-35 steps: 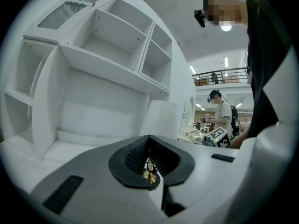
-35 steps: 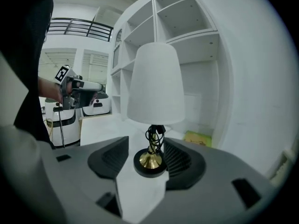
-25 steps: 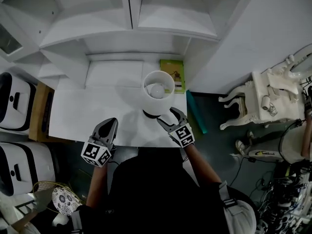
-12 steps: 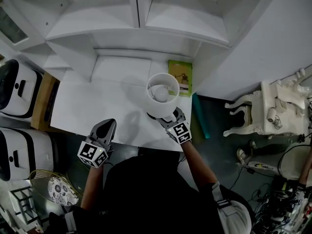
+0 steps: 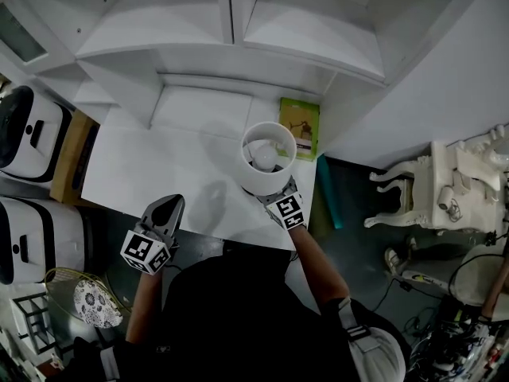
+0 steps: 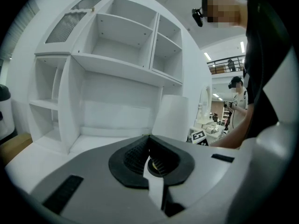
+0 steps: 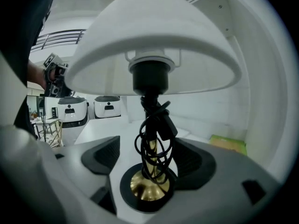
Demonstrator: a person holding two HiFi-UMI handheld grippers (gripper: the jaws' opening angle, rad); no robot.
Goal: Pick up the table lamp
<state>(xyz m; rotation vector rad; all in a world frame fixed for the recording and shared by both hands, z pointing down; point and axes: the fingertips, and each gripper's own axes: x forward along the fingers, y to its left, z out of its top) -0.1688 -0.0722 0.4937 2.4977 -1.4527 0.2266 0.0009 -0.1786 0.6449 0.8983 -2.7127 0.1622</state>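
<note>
The lamp (image 5: 268, 177) stands on the desk (image 5: 159, 169), toward its front right. A book (image 5: 300, 127) lies just behind it (slightly rightward), beside the shelves (image 5: 231, 30) at the desk's back.

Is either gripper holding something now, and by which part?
Nothing is held. The right gripper's jaws are opening, with the table lamp stem between them, untouched; the left gripper is shut, empty.

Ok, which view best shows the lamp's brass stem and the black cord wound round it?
The right gripper view: it looks up under the white lampshade, with the brass stem and black cord close and unobstructed. The head view looks down into the shade, hiding both. The left gripper view shows only the shade's side.
</note>
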